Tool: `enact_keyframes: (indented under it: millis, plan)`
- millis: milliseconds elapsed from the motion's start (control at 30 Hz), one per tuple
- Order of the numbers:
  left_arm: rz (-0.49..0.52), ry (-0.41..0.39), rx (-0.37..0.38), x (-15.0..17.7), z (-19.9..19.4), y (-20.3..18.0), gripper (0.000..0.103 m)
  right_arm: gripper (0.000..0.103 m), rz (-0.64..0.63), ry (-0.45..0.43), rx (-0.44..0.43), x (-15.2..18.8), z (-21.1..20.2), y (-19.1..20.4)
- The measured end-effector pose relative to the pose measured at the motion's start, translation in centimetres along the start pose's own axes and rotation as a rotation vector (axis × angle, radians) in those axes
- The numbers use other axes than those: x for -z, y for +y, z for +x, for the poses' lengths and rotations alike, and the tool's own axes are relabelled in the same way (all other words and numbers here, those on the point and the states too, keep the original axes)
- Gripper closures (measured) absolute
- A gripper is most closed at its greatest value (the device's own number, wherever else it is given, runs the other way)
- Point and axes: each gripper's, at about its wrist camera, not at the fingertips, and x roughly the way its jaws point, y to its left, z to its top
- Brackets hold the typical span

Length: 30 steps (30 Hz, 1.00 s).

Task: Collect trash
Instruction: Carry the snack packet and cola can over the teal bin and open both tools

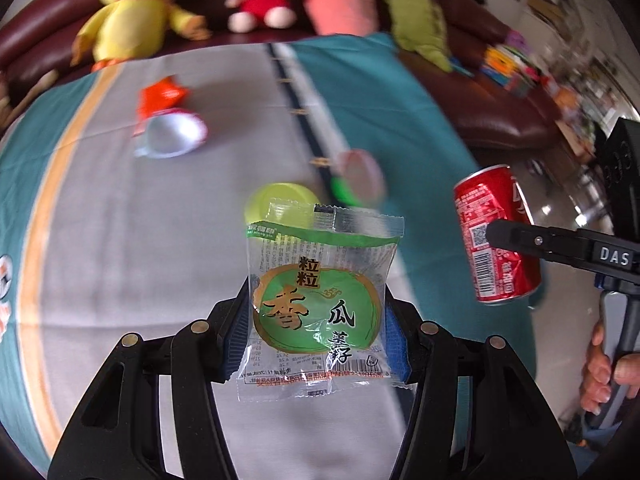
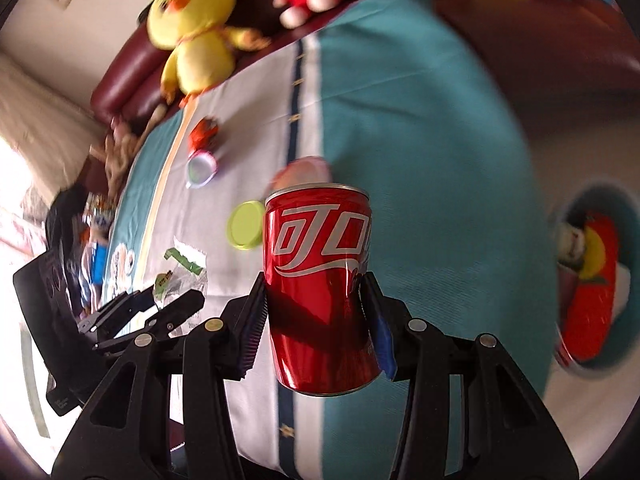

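Observation:
My left gripper is shut on a clear and green snack packet, which it holds upright above the table. In the right wrist view my right gripper is shut on a red soda can that is dented at the grip. The can also shows at the right of the left wrist view, with one black finger across it. On the cloth lie an orange wrapper, a silver-lined pink cup, a yellow-green lid and a blurred pink item.
A teal bin with red trash inside stands low at the right. The table wears a grey and teal cloth. Behind it a maroon sofa carries a yellow chick plush, a red bear and other plush toys. A hand grips the right handle.

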Motion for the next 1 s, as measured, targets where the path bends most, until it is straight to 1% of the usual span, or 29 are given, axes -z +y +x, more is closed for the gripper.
enact_keyframes:
  millis: [200,400,567,667,767,1000]
  plan:
    - [0.104,0.027,0.079,-0.8,2.4,-6.2,0.046,0.059,0.130,-0.068,0.039,2.2,-3.1,-6.3]
    - [0.236,0.053,0.127,-1.8,4.2,-12.5,0.046,0.059,0.273,-0.159,0.075,4.3,-7.0,-13.4]
    - [0.347,0.079,0.147,-2.5,6.3,-18.2,0.046,0.059,0.392,-0.235,0.128,5.6,-10.3,-19.6]
    - [0.391,0.089,0.163,-2.9,7.3,-20.8,0.046,0.059,0.429,-0.256,0.157,5.9,-11.5,-22.2]
    - [0.429,0.110,0.182,-3.2,8.8,-23.6,0.046,0.059,0.444,-0.269,0.178,6.1,-12.2,-23.7]
    - [0.477,0.161,0.189,-3.3,12.0,-27.7,0.046,0.059,0.484,-0.265,0.179,6.6,-12.3,-26.8]
